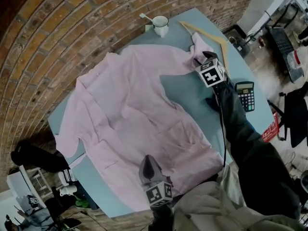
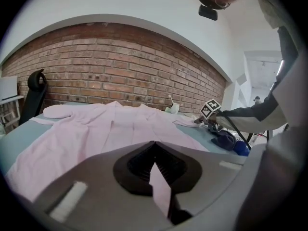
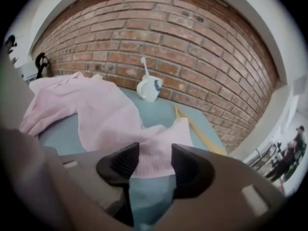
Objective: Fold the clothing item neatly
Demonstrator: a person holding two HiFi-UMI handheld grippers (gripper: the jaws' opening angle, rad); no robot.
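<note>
Plainly, the pale pink long-sleeved fabric shirt (image 1: 130, 105) spread flat over most of the light blue table (image 1: 192, 95) will handle light, limp and easily creased. We judge it best gripped at hems, cuffs and seams rather than mid-panel, where it would only bunch. Our left gripper (image 2: 155, 150) is clamped tight on a thin fold of the hem at the table's near edge. Our right gripper (image 3: 155, 160) stands wide around the sleeve cuff (image 3: 166, 143) toward the far right corner, its pads not pressing it. The only container is a white ceramic mug (image 1: 160, 25) at the far edge, holding a white-handled utensil (image 3: 144, 66), spoon or brush we cannot tell.
</note>
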